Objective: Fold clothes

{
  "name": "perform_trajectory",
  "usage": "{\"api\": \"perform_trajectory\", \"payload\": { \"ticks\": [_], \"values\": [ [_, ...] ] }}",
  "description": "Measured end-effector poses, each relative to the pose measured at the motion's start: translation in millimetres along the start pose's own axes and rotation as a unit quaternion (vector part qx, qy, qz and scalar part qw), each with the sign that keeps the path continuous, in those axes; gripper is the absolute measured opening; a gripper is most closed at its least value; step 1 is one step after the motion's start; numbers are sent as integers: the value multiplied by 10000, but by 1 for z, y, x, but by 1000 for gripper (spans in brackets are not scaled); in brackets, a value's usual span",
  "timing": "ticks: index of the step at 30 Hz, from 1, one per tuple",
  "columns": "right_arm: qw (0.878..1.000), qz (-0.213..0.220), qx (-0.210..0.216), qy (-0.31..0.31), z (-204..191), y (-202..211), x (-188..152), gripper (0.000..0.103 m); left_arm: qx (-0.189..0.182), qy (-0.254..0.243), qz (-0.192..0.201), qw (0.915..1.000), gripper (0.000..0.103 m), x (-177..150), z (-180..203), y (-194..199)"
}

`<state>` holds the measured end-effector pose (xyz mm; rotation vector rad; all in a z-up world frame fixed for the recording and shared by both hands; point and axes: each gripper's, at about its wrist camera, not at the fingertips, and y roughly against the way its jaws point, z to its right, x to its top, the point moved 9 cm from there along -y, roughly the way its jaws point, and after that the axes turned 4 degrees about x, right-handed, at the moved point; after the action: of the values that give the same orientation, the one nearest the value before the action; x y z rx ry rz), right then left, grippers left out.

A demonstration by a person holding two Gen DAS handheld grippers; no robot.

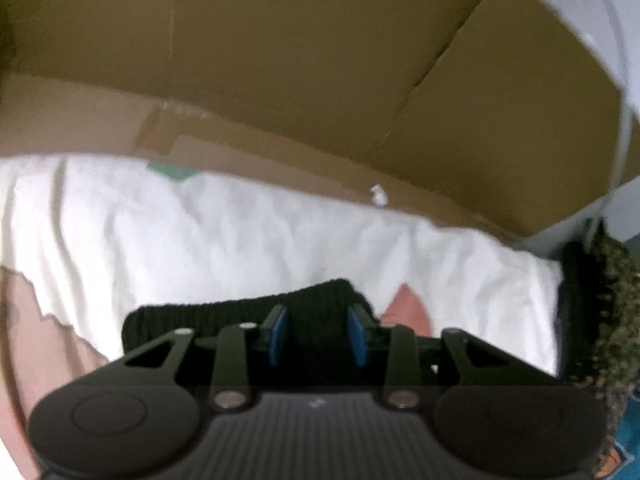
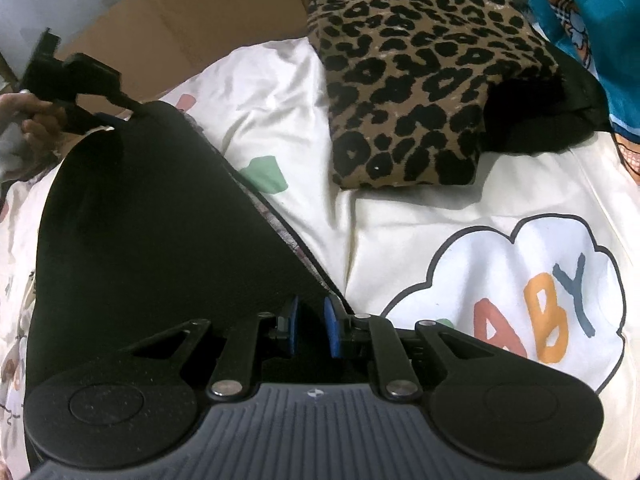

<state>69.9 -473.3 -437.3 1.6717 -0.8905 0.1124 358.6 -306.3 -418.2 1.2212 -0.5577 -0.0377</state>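
Two grippers, black ribbed garment.

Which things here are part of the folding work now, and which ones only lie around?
In the job:
black garment
left gripper
right gripper

Lying about:
leopard-print folded cloth
cardboard box
printed white bedsheet
blue cartoon fabric

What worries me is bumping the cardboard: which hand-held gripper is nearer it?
Left. The left hand-held gripper is just short of the cardboard; the right hand-held gripper sits farther back.
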Motion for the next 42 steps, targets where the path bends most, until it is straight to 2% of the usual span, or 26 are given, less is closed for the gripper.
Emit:
{"api": "perform_trajectory", "payload": {
  "ticks": [4, 9, 13, 17, 24, 28, 35, 39, 42],
  "values": [
    [9997, 138, -202, 73, 0, 9, 3, 22, -203, -598, -138, 9979, 35, -7, 15, 23],
    [9991, 275, -311, -89, 9, 19, 8, 22, -69, -1223, -345, 9919, 35, -18, 23, 22],
    [9993, 262, -257, 57, 0, 20, 11, 22, -63, -942, -476, 9944, 35, -18, 13, 1],
    [9995, 187, -163, 210, -14, 21, 10, 22, -4, -774, -294, 9966, 37, -10, 10, -11],
    [9991, -141, -284, 267, -14, 24, -14, 23, 237, -841, -145, 9961, 40, -6, 16, -22],
    [9982, -300, -497, 163, -1, 22, -30, 23, 311, -1053, -58, 9939, 40, -9, 18, -3],
    [9976, -207, -653, 60, 3, 30, -30, 23, 273, -1362, -4, 9903, 42, -29, 7, 48],
    [9984, -39, -561, 0, -3, 44, -28, 23, 293, -1477, -173, 9884, 42, -48, -2, 70],
    [9989, 183, -423, -48, -9, 59, -24, 23, 371, -1659, -116, 9854, 42, -57, -10, 94]
  ]
}}
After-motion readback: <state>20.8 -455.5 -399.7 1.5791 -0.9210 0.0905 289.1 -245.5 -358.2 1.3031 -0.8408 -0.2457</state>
